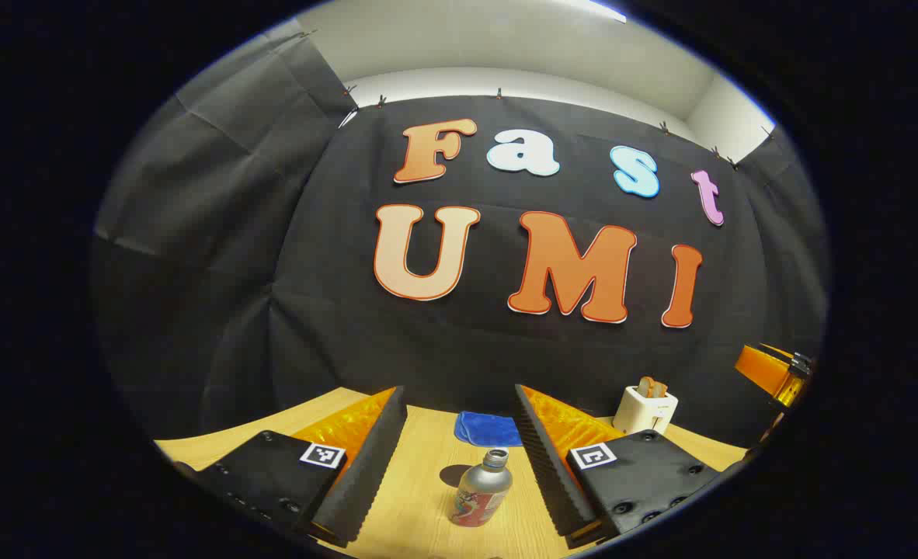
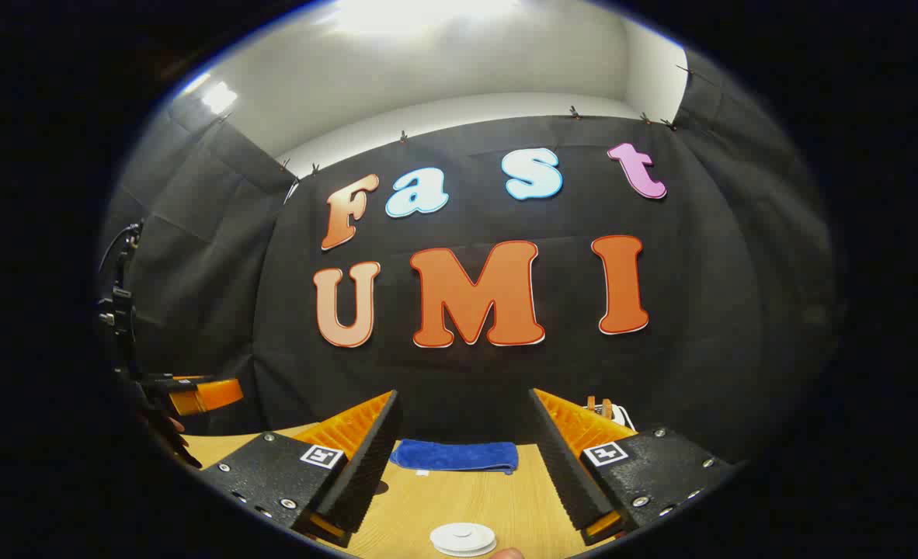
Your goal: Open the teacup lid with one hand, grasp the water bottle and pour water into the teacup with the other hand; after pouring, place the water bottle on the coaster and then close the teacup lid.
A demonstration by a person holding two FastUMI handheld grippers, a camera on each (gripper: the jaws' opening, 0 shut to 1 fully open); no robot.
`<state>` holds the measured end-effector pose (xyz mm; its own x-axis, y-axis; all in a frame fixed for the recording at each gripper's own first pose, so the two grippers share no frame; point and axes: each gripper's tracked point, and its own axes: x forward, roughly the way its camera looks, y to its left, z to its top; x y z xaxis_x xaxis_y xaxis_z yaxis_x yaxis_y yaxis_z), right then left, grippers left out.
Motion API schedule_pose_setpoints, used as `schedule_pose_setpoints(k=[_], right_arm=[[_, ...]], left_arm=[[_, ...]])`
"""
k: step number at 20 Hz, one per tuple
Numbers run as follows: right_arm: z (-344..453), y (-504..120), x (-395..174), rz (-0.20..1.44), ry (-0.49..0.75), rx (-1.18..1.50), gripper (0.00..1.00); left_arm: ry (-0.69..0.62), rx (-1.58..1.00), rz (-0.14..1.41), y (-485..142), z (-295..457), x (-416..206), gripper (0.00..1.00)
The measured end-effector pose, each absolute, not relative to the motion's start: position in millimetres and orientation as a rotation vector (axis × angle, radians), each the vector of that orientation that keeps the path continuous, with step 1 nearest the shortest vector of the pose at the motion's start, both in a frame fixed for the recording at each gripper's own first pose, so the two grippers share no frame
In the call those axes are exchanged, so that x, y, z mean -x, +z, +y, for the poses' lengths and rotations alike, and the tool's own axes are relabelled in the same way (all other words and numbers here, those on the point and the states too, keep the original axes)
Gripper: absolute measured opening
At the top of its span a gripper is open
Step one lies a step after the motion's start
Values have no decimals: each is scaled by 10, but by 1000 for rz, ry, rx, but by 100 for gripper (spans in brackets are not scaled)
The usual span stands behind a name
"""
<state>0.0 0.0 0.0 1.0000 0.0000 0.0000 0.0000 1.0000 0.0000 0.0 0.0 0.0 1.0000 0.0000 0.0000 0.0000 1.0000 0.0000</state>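
At bottom centre of the left gripper view, the bottle (image 1: 482, 489) stands upright between the spread, empty left gripper (image 1: 459, 466), blue cloth (image 1: 488, 428) behind; right gripper (image 2: 465, 466) likewise released above the white lid (image 2: 463, 538), bottom centre.

Both views low over table (image 1: 420, 497), facing back wall (shared: blue cloth (image 1: 488, 428)).

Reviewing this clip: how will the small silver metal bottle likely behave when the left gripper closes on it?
The small silver metal bottle looks rigid, so it should not crumple. Its smooth round wall may slip between the fingers. Standing upright on a narrow base on the wooden table, it could tip if nudged off-centre.
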Motion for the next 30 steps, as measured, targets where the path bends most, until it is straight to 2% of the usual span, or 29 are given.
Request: schedule_pose_setpoints(k=[8, 18, 30], right_arm=[[54, -17, -93, -9, -14, 41, 96], [72, -91, -226, -4, 16, -7, 96], [-108, -645, -239, 112, -1, -41, 96]], left_arm=[[-70, 14, -21, 36, -117, -82, 90], [-77, -30, -79, 190, -193, -235, 90], [-63, -20, -24, -63, -157, -280, 92]])
